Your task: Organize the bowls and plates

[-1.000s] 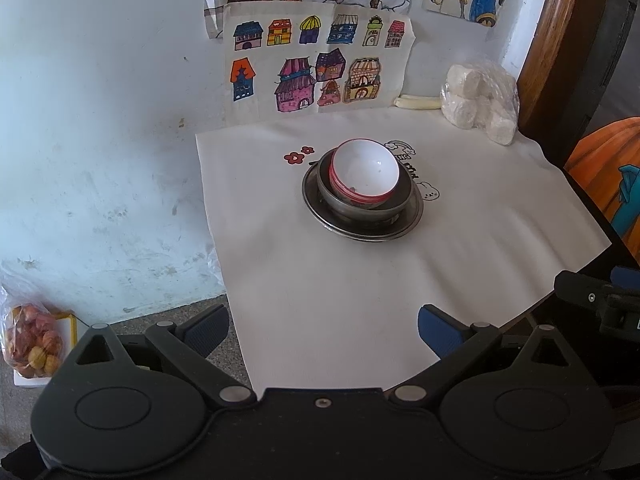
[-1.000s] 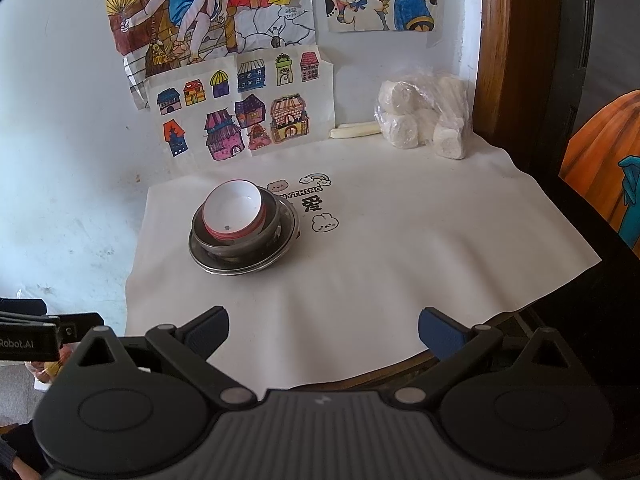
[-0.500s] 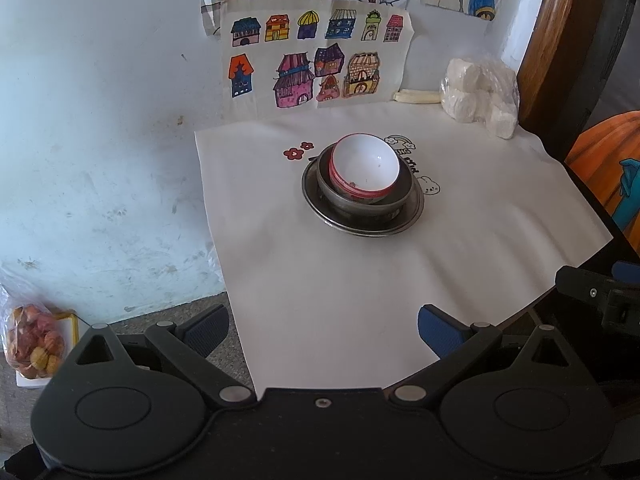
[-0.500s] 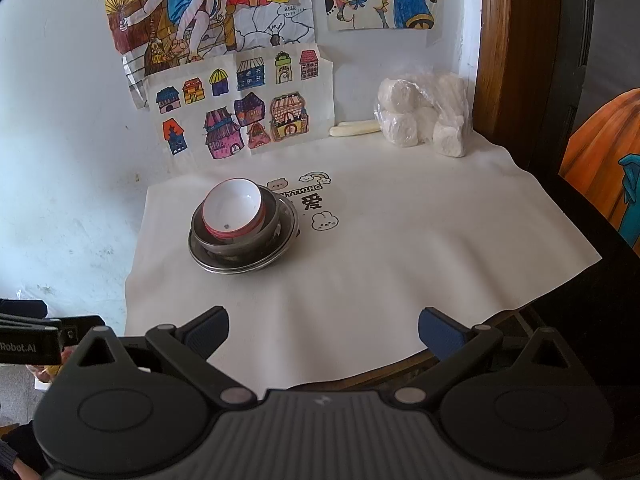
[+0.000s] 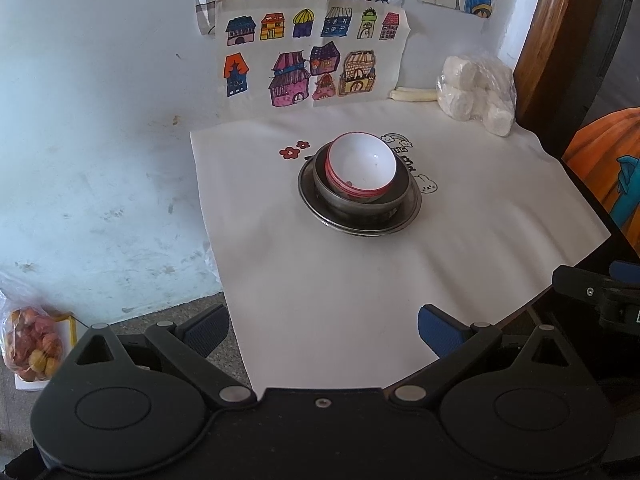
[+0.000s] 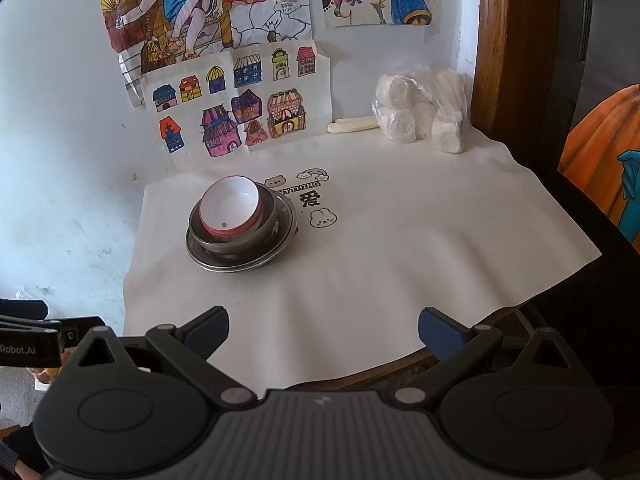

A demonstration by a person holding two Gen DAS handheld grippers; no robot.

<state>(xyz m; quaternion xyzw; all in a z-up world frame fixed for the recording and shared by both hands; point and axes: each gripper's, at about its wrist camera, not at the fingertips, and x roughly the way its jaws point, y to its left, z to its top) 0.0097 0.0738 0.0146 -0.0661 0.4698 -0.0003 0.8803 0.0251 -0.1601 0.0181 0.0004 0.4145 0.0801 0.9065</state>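
Note:
A white bowl with a red rim [image 5: 362, 166] sits tilted inside a dark metal bowl [image 5: 362, 205], which stands on a steel plate [image 5: 412, 212] on the white cloth. The same stack shows in the right wrist view: white bowl [image 6: 230, 206], metal bowl [image 6: 264, 232], plate [image 6: 286, 236]. My left gripper [image 5: 323, 330] is open and empty, well short of the stack at the table's near edge. My right gripper [image 6: 323, 330] is open and empty, near the front edge, with the stack ahead to its left.
A white cloth [image 6: 420, 240] covers the round table. A bag of white rolls [image 6: 420, 110] and a pale stick [image 6: 352, 125] lie at the back by the wall. A wooden frame [image 6: 512, 40] stands at the right. A bag of fruit [image 5: 32, 344] sits on the floor at left.
Both grippers have drifted slightly; in the left wrist view the stack sits a little higher. The bowls and plate have not moved. Both grippers stay open.

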